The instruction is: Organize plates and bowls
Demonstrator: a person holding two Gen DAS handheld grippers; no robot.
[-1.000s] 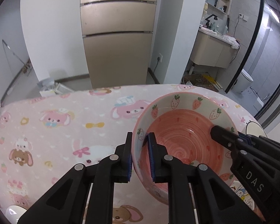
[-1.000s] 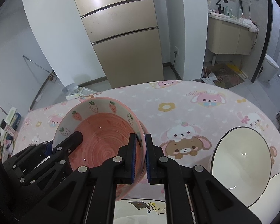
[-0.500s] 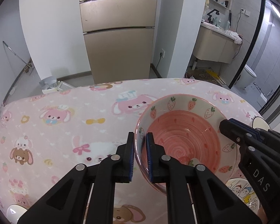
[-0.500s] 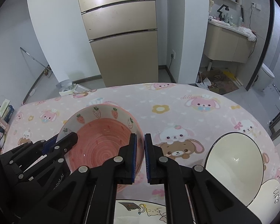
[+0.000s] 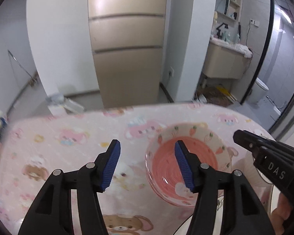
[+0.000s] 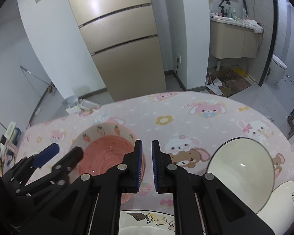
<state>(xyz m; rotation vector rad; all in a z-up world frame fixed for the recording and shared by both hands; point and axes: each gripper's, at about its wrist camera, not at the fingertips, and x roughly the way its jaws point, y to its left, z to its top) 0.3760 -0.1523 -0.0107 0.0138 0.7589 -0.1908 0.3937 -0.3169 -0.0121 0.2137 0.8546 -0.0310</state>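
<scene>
A pink bowl with a strawberry and carrot rim (image 5: pixel 186 156) sits on the pink cartoon tablecloth (image 5: pixel 68 146); it also shows in the right wrist view (image 6: pixel 107 152). My left gripper (image 5: pixel 147 164) is open and empty, above and left of the bowl. My right gripper (image 6: pixel 146 164) has its jaws a small gap apart, just right of the bowl's rim, holding nothing. A cream bowl with a dark rim (image 6: pixel 241 168) rests at the right. A white plate with a cartoon print (image 6: pixel 147 223) lies at the near edge.
A white dish with lettering (image 6: pixel 284 211) lies under the cream bowl at the right. A beige fridge (image 6: pixel 119 43) and a white wall stand beyond the table's far edge. The right gripper's body (image 5: pixel 268 164) reaches in from the right of the left wrist view.
Both grippers have let go of the pink bowl. The left jaws have opened wide and the right jaws have parted slightly. The bowl now rests on the tablecloth, and both grippers have pulled back.
</scene>
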